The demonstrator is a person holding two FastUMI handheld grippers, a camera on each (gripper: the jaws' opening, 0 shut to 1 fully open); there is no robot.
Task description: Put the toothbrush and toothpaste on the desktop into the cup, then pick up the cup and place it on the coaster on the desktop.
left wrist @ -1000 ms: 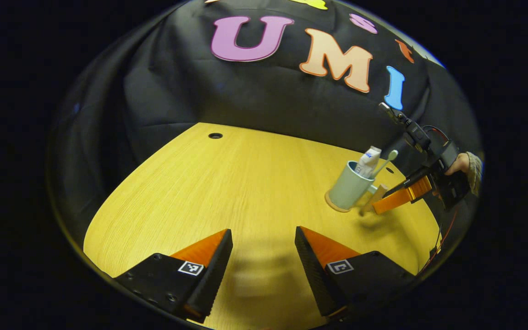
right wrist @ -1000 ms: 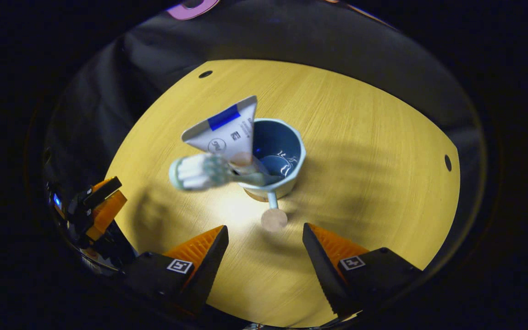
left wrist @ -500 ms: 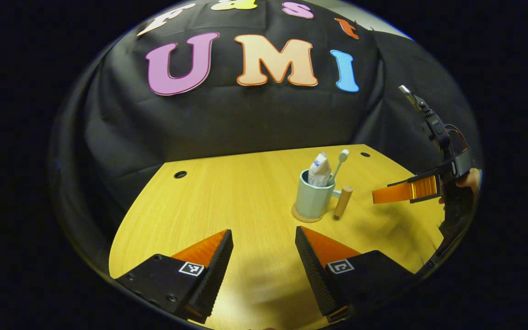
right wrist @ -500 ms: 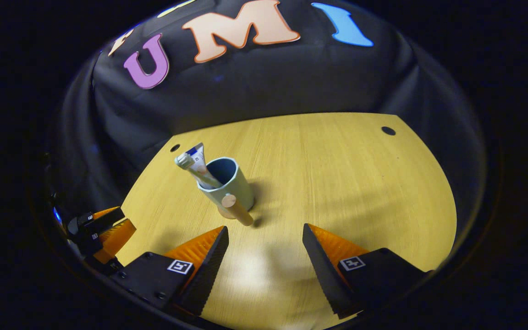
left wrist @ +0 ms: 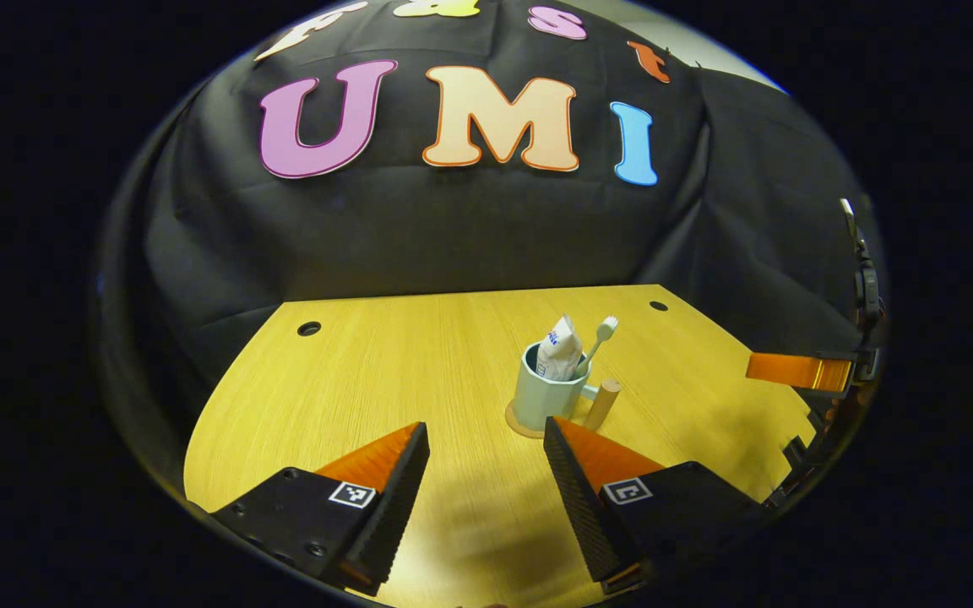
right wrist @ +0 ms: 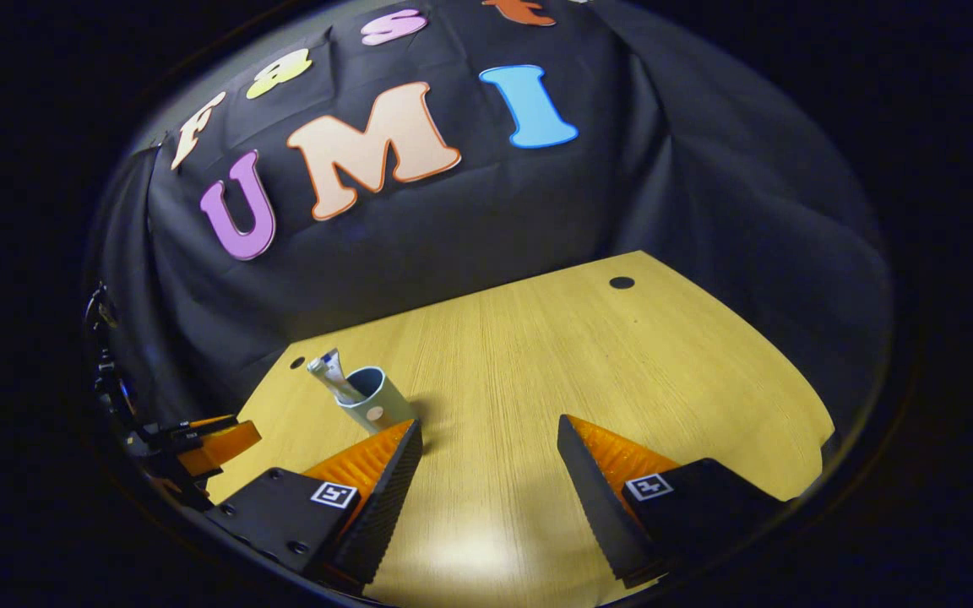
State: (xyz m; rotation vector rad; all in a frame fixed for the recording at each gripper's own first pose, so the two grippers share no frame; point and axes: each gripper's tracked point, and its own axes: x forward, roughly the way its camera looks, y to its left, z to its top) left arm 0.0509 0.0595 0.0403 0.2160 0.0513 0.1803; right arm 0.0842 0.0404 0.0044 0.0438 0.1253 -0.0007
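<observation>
Both tools have drawn back from the cup since a second ago: the right gripper, which then hung right over the mug with the toothpaste looming large in its view, now sits far off, and the mug looks small just beyond its left finger. In the left gripper view, the right tool has slid from beside the cup handle out to the far right edge, well apart from it. The left gripper has also swung round, so the cup now stands near the middle of its view, just past its right finger. Both grippers are wide open, with nothing between their fingers. The pale cup stands upright on the round coaster, its wooden handle pointing right, with the toothpaste and the toothbrush leaning inside it, brush head up. The desktop is light wood with a fine grain and small round holes near its back corners. Behind it hangs the black cloth wall, creased into soft folds. In the right gripper view, the left tool shows low at the left edge.
</observation>
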